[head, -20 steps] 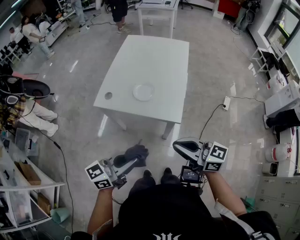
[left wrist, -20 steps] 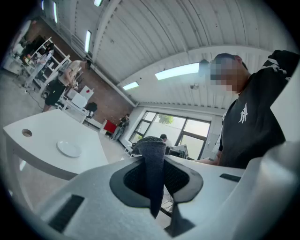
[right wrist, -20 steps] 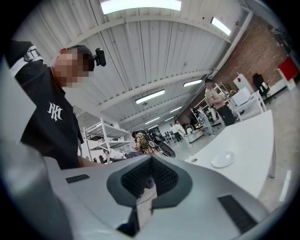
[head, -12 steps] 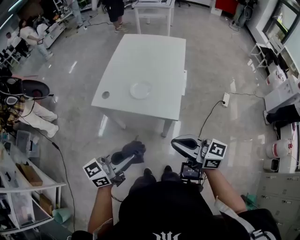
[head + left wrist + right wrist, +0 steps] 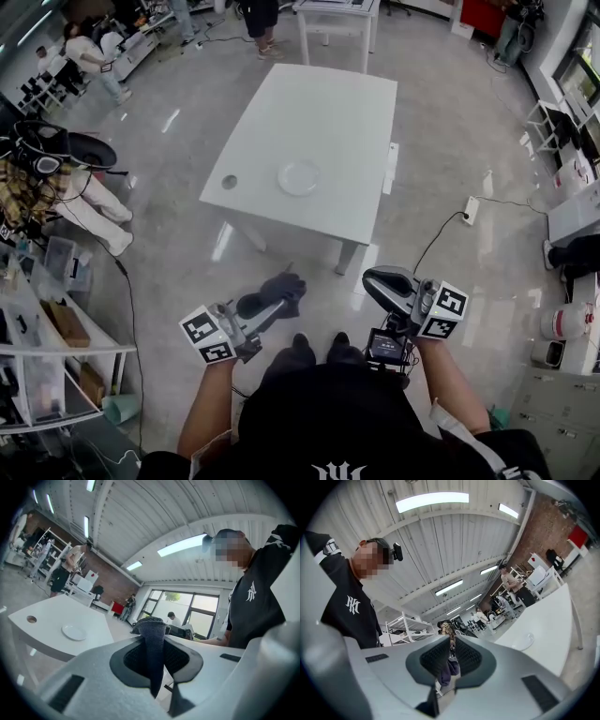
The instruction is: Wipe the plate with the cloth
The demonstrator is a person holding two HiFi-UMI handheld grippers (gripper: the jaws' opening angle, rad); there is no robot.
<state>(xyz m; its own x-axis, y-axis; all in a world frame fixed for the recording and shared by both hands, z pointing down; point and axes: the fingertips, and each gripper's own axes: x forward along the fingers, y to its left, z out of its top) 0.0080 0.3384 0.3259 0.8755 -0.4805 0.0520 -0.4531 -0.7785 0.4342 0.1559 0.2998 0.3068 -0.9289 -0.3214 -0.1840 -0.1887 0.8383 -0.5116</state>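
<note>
A round white plate (image 5: 300, 176) lies near the front edge of a white table (image 5: 328, 112), well ahead of me across bare floor. My left gripper (image 5: 272, 303) is shut on a dark grey cloth (image 5: 282, 286), which bunches past its tips. In the left gripper view the cloth (image 5: 153, 653) hangs pinched between the jaws, with the plate (image 5: 74, 632) far off to the left. My right gripper (image 5: 377, 280) is shut with nothing in it, level with the left one in front of my body. The right gripper view shows the plate (image 5: 523, 641) on the table (image 5: 548, 620) at the right.
The table has a round hole (image 5: 230, 182) at its near left corner. A power strip and cable (image 5: 471, 208) lie on the floor to the right. A seated person (image 5: 66, 187) and shelves (image 5: 47, 356) are at the left. More people and another table (image 5: 337, 11) stand beyond.
The head view has shifted a little, so the table and plate sit slightly further right. Both grippers stay in front of me, and the left one keeps its hold on the cloth.
</note>
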